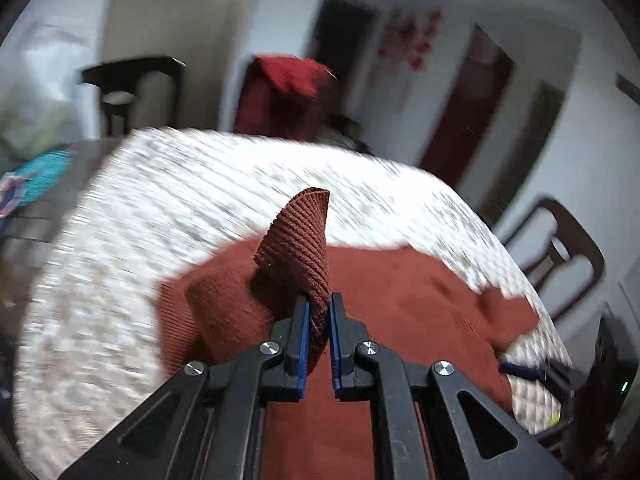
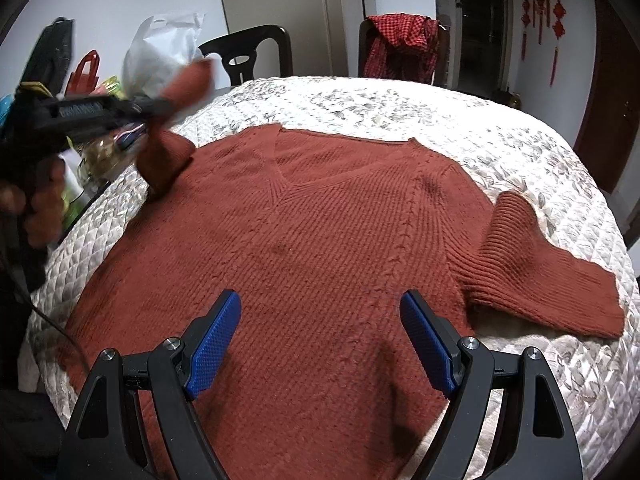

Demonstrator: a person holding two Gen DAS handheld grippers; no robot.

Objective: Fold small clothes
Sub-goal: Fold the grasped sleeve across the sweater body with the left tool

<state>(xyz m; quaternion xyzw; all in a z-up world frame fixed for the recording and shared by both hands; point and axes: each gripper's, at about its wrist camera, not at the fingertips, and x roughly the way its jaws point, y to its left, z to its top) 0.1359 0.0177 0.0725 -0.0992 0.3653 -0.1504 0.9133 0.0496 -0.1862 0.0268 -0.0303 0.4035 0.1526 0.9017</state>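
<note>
A rust-red knitted V-neck sweater point(image 2: 304, 232) lies flat on a round table under a white quilted cover point(image 2: 400, 104). My left gripper point(image 1: 319, 312) is shut on the ribbed cuff of the sweater's left sleeve point(image 1: 298, 240) and holds it lifted above the body; it also shows in the right wrist view point(image 2: 160, 110), blurred, at the far left. My right gripper point(image 2: 320, 320) is open and empty, hovering over the sweater's lower middle. The right sleeve point(image 2: 532, 264) lies bent on the cover at the right.
Dark wooden chairs point(image 2: 248, 54) stand behind the table, one draped with a red checked cloth point(image 2: 400, 36). A white plastic bag point(image 2: 160, 48) and colourful clutter sit at the left. Another chair point(image 1: 560, 256) is at the table's right side.
</note>
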